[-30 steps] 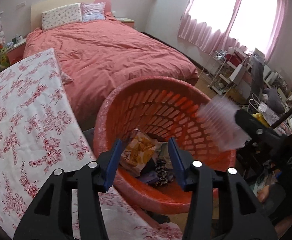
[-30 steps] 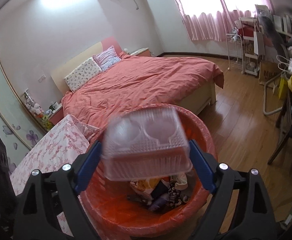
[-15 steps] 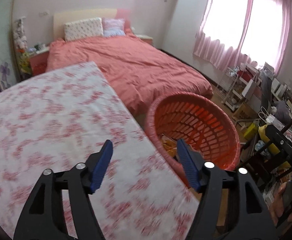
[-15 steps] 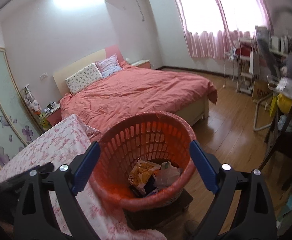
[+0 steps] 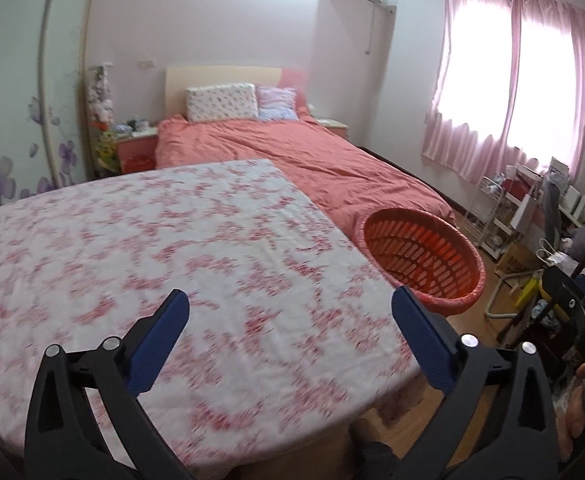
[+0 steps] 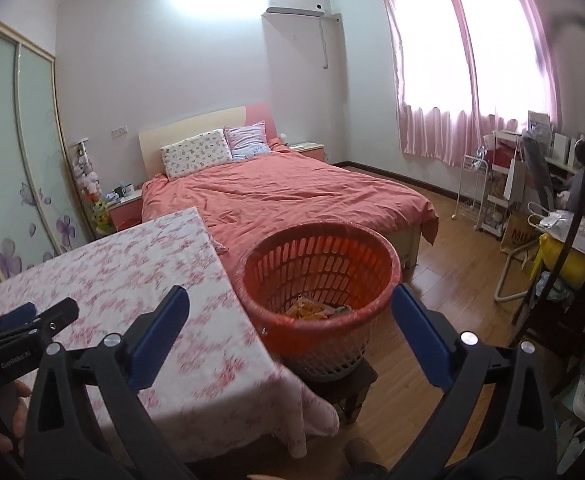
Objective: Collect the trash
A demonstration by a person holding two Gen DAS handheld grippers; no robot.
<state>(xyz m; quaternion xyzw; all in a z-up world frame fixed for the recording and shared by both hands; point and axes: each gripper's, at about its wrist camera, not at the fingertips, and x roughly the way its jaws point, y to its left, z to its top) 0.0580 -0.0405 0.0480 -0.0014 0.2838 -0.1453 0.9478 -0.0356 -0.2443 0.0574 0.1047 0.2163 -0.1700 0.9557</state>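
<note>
Both grippers are wide open with nothing in them. The left gripper (image 5: 290, 308) has its blue pads spread far apart over the flowery tablecloth (image 5: 172, 248), its jaws having just been opening, and there's only cloth showing between them. The right gripper (image 6: 290, 306) is the same deal: jaws have just been opening, nothing pinched, and the gap between its pads frames the red basket (image 6: 384, 256). That basket sits just off the right edge of the table, on a small dark stool (image 6: 352, 380), close to the foot corner of the bed (image 6: 292, 192). Down inside it there's some trash (image 6: 316, 308), a yellowish wrapper and a few other bits, hard to tell exactly what. The tabletop itself looks bare in both views, with the cloth hanging over the near edge and the right edge running straight back toward the bed. Open floor is mostly to the right of the basket, wood boards (image 6: 444, 280) stretching out to a cluttered desk and a white wire rack (image 6: 472, 192) under the pink curtains (image 6: 472, 60). The left gripper also pokes into the right wrist view low on the left, above the table.
</note>
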